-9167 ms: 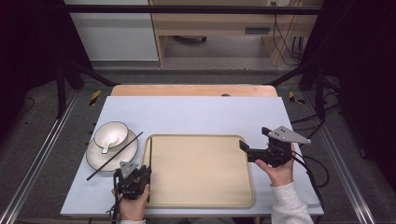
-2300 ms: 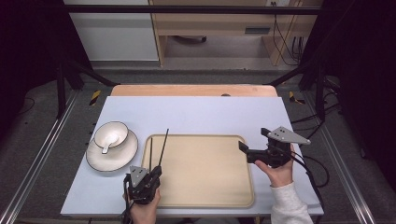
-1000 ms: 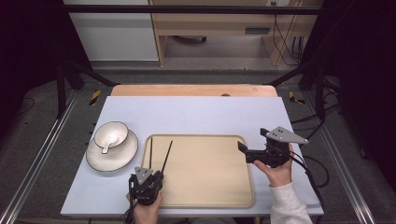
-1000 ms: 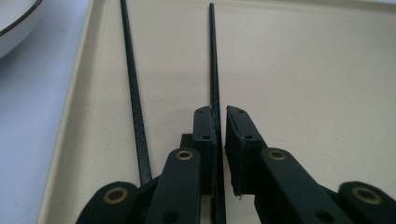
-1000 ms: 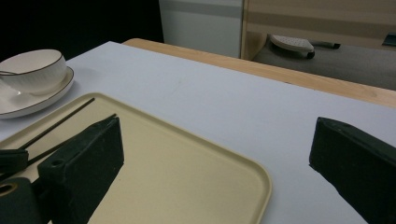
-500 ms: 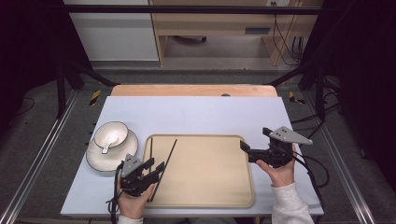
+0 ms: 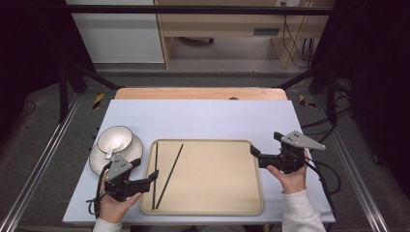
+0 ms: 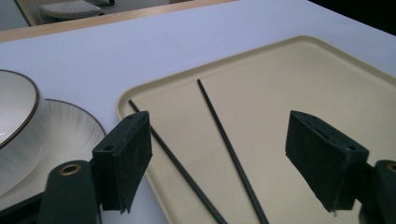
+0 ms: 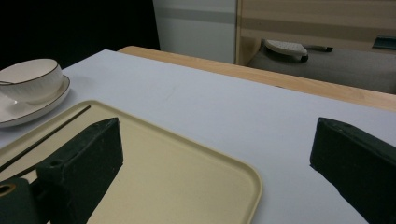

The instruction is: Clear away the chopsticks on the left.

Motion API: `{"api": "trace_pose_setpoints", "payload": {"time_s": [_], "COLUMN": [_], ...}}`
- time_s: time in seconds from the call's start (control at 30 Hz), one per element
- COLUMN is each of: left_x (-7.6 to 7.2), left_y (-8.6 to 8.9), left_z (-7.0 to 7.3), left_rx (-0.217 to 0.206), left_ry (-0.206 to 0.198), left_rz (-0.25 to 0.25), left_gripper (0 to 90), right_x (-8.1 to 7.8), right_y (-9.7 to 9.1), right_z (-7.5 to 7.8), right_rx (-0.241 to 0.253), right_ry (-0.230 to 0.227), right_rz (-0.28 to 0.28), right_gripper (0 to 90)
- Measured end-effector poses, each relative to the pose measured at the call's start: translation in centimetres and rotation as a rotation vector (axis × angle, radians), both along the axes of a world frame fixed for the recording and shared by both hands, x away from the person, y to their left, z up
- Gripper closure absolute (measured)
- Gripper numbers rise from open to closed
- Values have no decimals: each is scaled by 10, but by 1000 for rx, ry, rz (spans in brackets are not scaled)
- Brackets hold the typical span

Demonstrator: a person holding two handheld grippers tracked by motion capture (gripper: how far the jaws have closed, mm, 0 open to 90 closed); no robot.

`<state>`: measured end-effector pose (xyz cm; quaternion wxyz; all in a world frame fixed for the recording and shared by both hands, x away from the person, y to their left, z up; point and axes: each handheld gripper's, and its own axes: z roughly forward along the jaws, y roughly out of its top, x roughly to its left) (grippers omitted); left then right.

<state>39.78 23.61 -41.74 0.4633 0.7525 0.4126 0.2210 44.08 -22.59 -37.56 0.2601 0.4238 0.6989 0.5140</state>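
Observation:
Two black chopsticks lie on the left part of a beige tray [image 7: 217, 193]: one straight [image 7: 155, 174], one slanted [image 7: 170, 175]. My left gripper [image 7: 152, 178] hovers at the tray's left front edge. Its jaws have just been opening and stand wide apart. In the left gripper view both chopsticks [image 8: 177, 163] [image 8: 229, 149] rest on the tray [image 8: 303, 84] beneath the gripper [image 8: 219, 158], with no pad touching them. My right gripper [image 7: 254, 153] stands open at the tray's right edge, nothing between its jaws [image 9: 219, 168].
A white bowl [image 7: 115, 138] with a spoon in it sits on a white plate [image 7: 99, 162] left of the tray, close to my left hand. The pale blue tabletop [image 7: 203, 118] stretches behind the tray to a wooden strip at the far edge.
My left gripper has opened and let go of the second chopstick, which now lies slanted on the tray. The gripper has drawn back to the left and risen. The right gripper has stayed put.

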Motion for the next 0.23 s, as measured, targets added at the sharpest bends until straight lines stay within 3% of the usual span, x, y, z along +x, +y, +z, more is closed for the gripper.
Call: {"api": "trace_pose_setpoints", "payload": {"time_s": [0.23], "left_x": [-2], "left_y": [17], "left_z": [-9], "left_rx": [-34], "left_ry": [2], "left_rz": [29], "left_gripper": [203], "right_x": [0], "right_y": [0], "right_z": [-1], "right_rx": [-12], "right_ry": [9], "right_rz": [-6], "right_gripper": [28]}}
